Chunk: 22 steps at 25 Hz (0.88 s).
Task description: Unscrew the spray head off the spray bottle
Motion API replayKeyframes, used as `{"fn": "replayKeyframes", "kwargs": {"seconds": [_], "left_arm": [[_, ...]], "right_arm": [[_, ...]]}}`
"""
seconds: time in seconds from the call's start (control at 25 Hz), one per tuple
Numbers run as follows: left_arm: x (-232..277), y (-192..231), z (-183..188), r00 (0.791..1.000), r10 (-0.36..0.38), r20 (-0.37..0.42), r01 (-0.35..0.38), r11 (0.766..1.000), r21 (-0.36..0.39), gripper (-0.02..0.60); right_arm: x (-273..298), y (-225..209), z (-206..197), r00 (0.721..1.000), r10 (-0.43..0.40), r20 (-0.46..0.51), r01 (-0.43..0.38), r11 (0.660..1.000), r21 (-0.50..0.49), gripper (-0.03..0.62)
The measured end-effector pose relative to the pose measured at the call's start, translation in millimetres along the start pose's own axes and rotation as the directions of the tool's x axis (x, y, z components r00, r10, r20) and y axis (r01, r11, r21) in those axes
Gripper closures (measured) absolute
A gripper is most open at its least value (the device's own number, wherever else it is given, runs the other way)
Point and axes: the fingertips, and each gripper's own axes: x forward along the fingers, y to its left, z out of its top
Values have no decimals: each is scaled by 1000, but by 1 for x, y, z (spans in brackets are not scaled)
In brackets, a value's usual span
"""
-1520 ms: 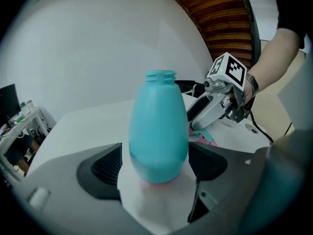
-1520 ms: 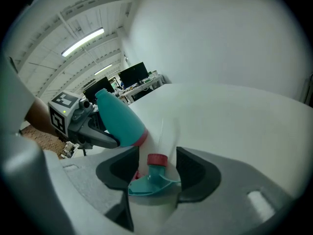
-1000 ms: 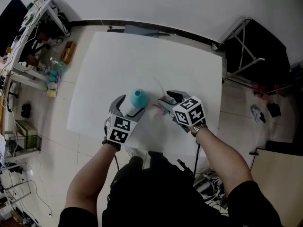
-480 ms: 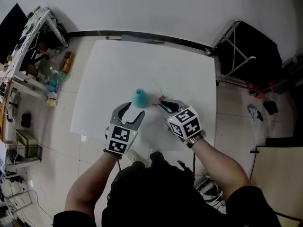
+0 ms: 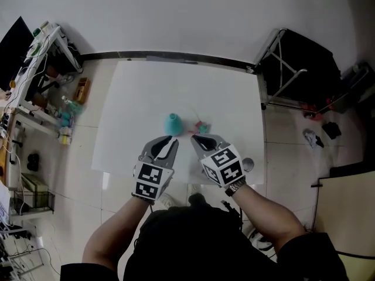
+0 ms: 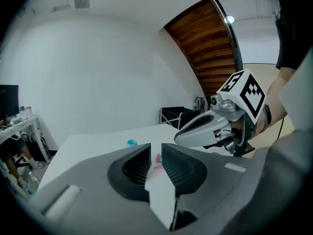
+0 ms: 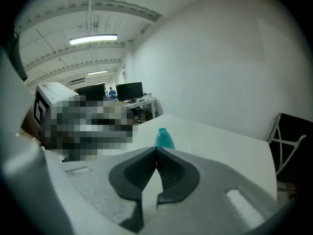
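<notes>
The teal spray bottle stands headless and upright on the white table; it also shows in the left gripper view and the right gripper view. Just right of it lies the pink and teal spray head, a pink speck beyond the left jaws. My left gripper hangs short of the bottle, its jaws closing to a narrow gap with nothing between them. My right gripper is shut and empty, just short of the spray head.
Cluttered shelves stand to the left of the table. A black folding stand is at the right. Both grippers hover over the table's near edge, close to each other.
Both grippers have drawn back toward the person, away from the bottle and the spray head. Their jaws have gone from wide open to nearly or fully closed.
</notes>
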Motion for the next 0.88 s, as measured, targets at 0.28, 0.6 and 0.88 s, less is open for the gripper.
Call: {"fn": "replayKeyframes", "kwargs": {"seconds": [0.28, 0.6, 0.88], "left_arm": [[-10, -8, 11, 1000, -28, 8, 28, 1000, 11, 567], [-12, -17, 16, 999, -45, 9, 44, 999, 22, 568], [-14, -16, 16, 999, -43, 3, 43, 999, 29, 567]], "right_arm": [[-16, 16, 11, 998, -48, 34, 48, 999, 12, 602], [-25, 22, 17, 995, -69, 67, 68, 998, 17, 602], [-25, 24, 20, 995, -77, 69, 76, 997, 17, 603]]}}
